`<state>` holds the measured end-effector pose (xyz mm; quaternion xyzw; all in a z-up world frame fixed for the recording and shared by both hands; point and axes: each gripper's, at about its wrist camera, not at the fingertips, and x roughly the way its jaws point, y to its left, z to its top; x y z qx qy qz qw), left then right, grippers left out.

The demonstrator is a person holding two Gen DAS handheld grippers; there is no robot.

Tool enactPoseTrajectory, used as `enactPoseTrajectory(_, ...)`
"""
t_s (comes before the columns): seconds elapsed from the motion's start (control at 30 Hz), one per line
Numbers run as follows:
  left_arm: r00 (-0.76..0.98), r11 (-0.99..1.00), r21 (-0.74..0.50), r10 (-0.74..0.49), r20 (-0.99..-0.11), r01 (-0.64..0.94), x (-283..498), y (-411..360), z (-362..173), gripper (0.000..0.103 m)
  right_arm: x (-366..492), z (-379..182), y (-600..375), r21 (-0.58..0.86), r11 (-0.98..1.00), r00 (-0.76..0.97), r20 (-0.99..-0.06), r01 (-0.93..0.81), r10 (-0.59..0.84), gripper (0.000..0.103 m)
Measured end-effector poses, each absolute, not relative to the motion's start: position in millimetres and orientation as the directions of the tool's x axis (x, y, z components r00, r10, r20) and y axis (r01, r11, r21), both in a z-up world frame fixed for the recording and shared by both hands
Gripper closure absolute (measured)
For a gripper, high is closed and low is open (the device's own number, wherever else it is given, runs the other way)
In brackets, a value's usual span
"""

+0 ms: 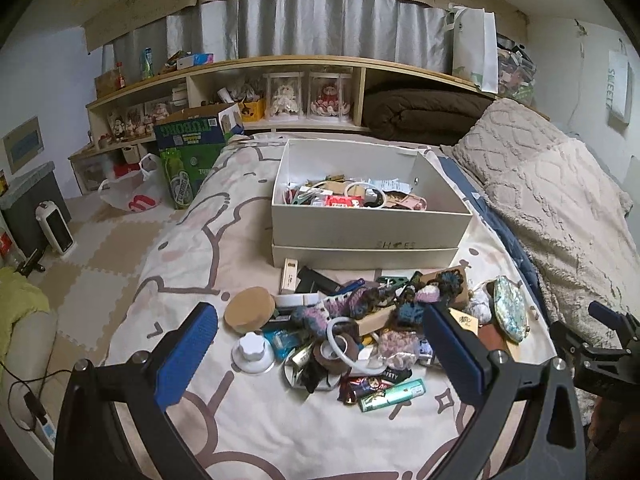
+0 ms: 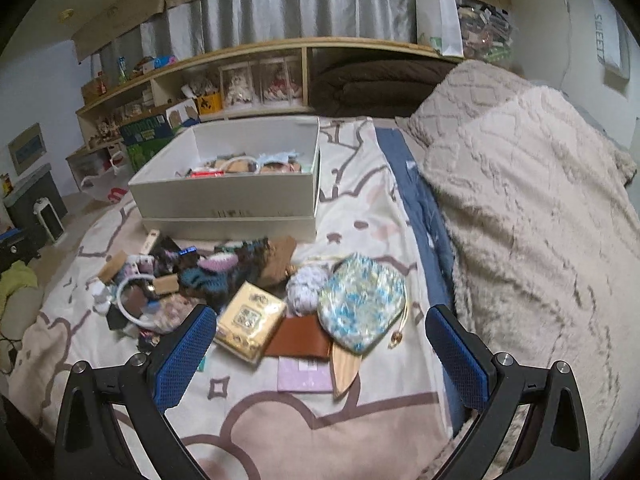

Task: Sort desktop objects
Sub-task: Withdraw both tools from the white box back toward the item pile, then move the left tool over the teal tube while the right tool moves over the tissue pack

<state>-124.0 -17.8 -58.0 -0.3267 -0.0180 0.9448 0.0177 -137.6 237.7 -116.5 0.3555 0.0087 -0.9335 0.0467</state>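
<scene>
A pile of small objects (image 1: 360, 320) lies on the patterned bedsheet in front of a white shoe box (image 1: 368, 224) that holds several sorted items. The pile includes a round cork disc (image 1: 249, 310), a white knob (image 1: 253, 350), a white ring (image 1: 337, 338), crocheted pieces (image 1: 348, 306) and a green tube (image 1: 394, 394). My left gripper (image 1: 320, 332) is open above the pile's near side, holding nothing. My right gripper (image 2: 320, 334) is open above a floral pouch (image 2: 360, 300), a gold packet (image 2: 250, 320) and a brown wallet (image 2: 298, 338). The box also shows in the right wrist view (image 2: 228, 196).
A fluffy beige blanket (image 2: 520, 220) covers the bed's right side beside a blue strip (image 2: 420, 216). A wooden shelf (image 1: 280, 64) with dolls runs behind the bed. A green Tuborg carton (image 1: 192, 148) and a plastic bag (image 1: 132, 192) stand on the floor at left. The right gripper's body shows at the left wrist view's right edge (image 1: 600, 344).
</scene>
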Motion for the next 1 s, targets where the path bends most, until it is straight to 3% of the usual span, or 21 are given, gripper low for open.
enactPoseTrajectory(0.27,-0.754,-0.999,-0.043,0.039,-0.655,-0.014,-123.3,-18.0,-93.8,0.0,-135.0,-148.0,227.5,-0.031,-0.995,-0.717,-0.696,0.092,-0.045,0.0)
enactPoseTrajectory(0.47,-0.719,-0.999,0.034,-0.031,-0.694,0.011,-127.2,-21.9,-125.0,0.0,-138.3,-163.9,206.9,-0.071,-0.989,-0.692,-0.72,0.133,-0.041,0.0)
enactPoseTrajectory(0.83,-0.662,-0.999,-0.003,0.024,-0.749,-0.032,-132.7,-30.5,-145.8,0.0,-155.0,-199.0,174.2,-0.141,-0.972,-0.616,-0.788,0.187,-0.004,0.0)
enactPoseTrajectory(1.0,-0.615,-0.996,-0.084,0.069,-0.785,-0.004,-137.9,-40.7,-157.1,0.0,-162.9,-208.4,166.9,-0.164,-0.968,-0.603,-0.798,0.191,0.016,0.0)
